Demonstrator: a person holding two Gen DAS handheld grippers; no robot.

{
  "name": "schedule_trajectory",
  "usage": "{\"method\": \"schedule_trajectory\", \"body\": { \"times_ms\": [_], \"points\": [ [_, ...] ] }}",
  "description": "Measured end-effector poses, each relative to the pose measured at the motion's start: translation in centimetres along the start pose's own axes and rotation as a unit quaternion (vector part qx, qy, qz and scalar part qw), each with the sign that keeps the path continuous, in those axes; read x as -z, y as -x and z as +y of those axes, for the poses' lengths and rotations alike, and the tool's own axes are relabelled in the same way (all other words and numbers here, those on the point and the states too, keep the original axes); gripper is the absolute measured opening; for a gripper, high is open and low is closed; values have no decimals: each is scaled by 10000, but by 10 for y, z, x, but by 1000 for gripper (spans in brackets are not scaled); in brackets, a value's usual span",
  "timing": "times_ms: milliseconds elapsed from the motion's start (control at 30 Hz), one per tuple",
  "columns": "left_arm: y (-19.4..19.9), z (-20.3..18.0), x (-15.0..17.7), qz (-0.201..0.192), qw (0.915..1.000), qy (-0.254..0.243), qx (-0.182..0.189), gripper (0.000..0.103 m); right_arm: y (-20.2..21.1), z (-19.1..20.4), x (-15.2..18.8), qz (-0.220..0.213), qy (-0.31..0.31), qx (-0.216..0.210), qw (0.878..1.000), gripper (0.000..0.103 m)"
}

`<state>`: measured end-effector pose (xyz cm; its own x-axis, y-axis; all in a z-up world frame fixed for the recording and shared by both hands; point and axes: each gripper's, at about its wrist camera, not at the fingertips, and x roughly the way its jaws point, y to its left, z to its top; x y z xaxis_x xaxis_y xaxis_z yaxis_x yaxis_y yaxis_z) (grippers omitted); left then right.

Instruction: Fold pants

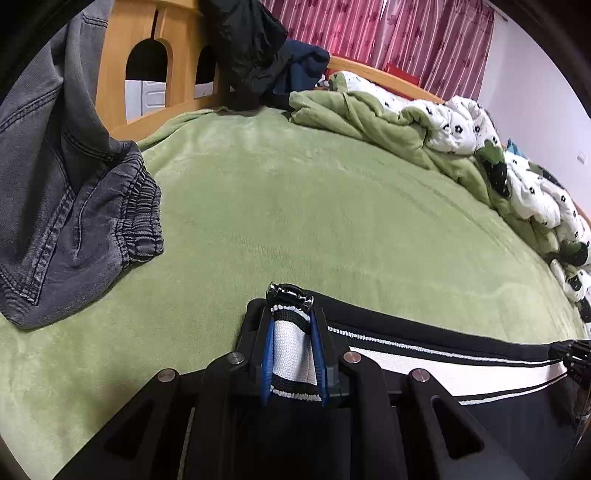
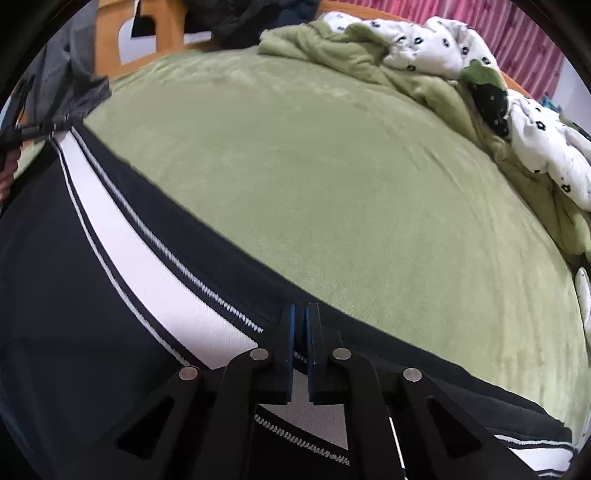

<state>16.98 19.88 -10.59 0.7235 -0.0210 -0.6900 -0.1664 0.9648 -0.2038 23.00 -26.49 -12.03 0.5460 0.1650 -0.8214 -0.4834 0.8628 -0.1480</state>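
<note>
Black track pants with a white side stripe [image 1: 436, 363] hang stretched between my two grippers above the green bed. My left gripper [image 1: 293, 314] is shut on one end of the pants, with the bunched white and black fabric pinched between its blue pads [image 1: 269, 350]. My right gripper [image 2: 300, 314] is shut on the upper edge of the pants [image 2: 140, 258], further along the stripe. The other gripper shows small at the right edge of the left wrist view [image 1: 574, 356] and at the left edge of the right wrist view [image 2: 22, 133].
The green blanket [image 1: 295, 206] covers the bed. Grey jeans [image 1: 66, 192] lie at its left. A rumpled green and white quilt [image 1: 461, 140] runs along the far right side. Dark clothes [image 1: 255, 51] hang on the wooden headboard [image 1: 122, 55]; pink curtains [image 1: 406, 33] behind.
</note>
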Motion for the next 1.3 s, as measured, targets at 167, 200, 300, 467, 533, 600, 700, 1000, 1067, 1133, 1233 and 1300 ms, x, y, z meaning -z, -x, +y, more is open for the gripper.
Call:
{"method": "schedule_trajectory", "body": {
  "times_ms": [167,200,300,467,533,600,700,1000,1067,1133,1233,1300],
  "points": [
    [-14,-4,2,165,9995,-50,-257,18,9,-10,-9,-405,-363,103,9985,4],
    [-17,-5,3,217,9993,-50,-307,18,-1,-7,-8,-293,-369,173,9987,4],
    [-20,-9,4,231,9987,-122,-436,18,-22,7,-2,-214,-330,508,9979,9],
    [-17,-6,5,284,9980,9,-560,38,5,-11,-3,-267,-449,547,9971,38],
    [-14,-4,6,301,9973,99,-658,44,26,-35,4,-481,-591,837,9936,45],
    [-6,-5,7,252,9972,123,-695,44,48,-64,18,-682,-984,1003,9877,47],
    [10,-14,10,142,9983,156,-553,44,57,-109,50,-637,-1744,1077,9767,48],
    [50,-81,38,178,9995,-12,270,50,22,-119,69,118,-2081,2137,9544,48],
    [59,-101,54,254,9984,-215,461,50,40,-110,67,-58,-2009,2043,9581,48],
    [71,-119,79,292,9966,-228,742,50,56,-100,67,-167,-1845,1984,9624,50],
    [71,-151,116,713,9879,-394,1320,52,88,-84,77,-509,-1889,1841,9632,63],
    [64,-171,141,1053,9818,-599,1466,52,103,-74,83,-559,-2034,1578,9647,66]
  ]
}}
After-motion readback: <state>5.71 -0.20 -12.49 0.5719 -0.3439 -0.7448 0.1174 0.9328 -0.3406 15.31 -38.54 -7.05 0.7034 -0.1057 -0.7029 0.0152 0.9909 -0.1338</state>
